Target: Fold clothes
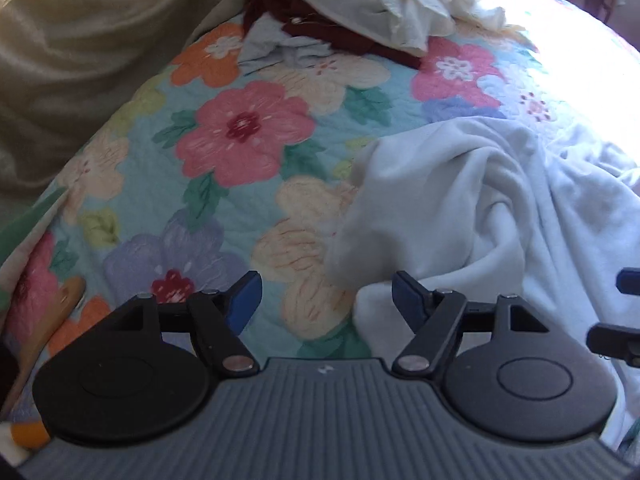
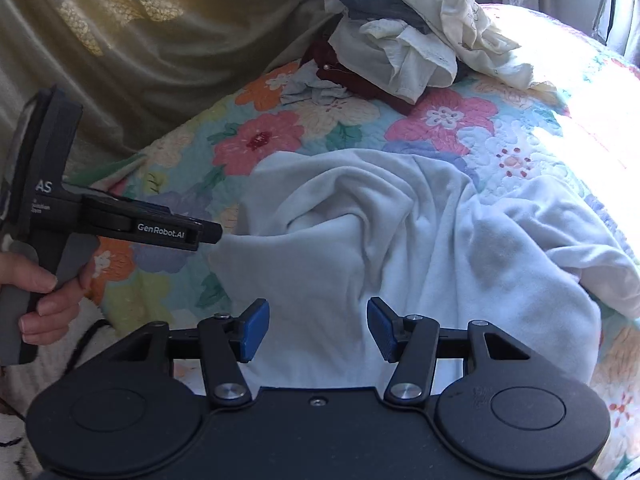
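A crumpled white garment lies loosely bunched on the floral quilt. My left gripper is open just above the garment's left edge, and its blue pads press on nothing. From the right wrist view the left gripper shows side-on at the garment's left edge, with a hand on its grip. My right gripper is open over the near middle of the garment, its pads clear of the cloth. Part of it shows at the right edge of the left wrist view.
A heap of unfolded clothes, cream, grey, dark red and pale blue, sits at the far side of the quilt. A beige blanket rises along the left. Bright sunlight washes out the quilt's far right.
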`<state>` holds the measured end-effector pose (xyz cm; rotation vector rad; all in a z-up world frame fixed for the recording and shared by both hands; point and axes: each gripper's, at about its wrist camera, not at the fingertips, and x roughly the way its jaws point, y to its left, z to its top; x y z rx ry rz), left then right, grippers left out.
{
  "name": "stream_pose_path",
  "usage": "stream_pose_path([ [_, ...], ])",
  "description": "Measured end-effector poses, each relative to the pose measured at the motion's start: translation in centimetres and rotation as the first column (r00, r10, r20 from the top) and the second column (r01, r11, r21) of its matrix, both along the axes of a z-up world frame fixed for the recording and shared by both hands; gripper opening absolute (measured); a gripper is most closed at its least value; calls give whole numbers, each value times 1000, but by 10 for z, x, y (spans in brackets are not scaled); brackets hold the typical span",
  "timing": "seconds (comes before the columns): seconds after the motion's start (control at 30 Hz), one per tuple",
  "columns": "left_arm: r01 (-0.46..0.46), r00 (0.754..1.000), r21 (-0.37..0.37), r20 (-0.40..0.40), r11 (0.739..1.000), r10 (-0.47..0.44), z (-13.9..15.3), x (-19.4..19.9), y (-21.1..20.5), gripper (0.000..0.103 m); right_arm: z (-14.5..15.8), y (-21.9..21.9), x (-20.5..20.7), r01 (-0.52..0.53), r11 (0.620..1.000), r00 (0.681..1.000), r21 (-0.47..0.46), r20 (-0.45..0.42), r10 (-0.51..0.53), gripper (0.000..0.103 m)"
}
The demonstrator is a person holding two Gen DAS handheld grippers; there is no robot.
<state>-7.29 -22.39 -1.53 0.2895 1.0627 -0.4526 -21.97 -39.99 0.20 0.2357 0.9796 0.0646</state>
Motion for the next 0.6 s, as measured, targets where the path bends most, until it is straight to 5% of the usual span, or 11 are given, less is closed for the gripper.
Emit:
stream_pose_path([
  [0.07, 31, 998, -65, -56, 997, -35, -10, 9, -8, 72, -8, -2, 8, 15, 998, 1000, -61, -18, -16, 59],
  [0.27, -30, 992, -170, -122, 985, 9, -54, 40, -10, 79, -14, -20, 31, 48, 994, 999, 100, -22, -46, 60],
  [0.3, -48, 989, -217, -149, 975, 15, -56, 43, -5, 75, -14, -20, 36, 55, 991, 998, 118, -21, -52, 60],
  [0.37, -68, 981, -317, -194, 946, 5, -56, 44, 4, 44, -19, -18, 49, 65, 987, 997, 147, -39, -60, 64],
  [0.4, -70, 978, -362, -207, 929, -7, -54, 43, 8, 20, -22, -17, 56, 71, 984, 997, 161, -48, -64, 65],
  [0.6, 15, 991, -438, -114, 899, -72, -29, 23, 13, 15, -31, -10, 81, 117, 973, 991, 199, -89, -100, 65],
])
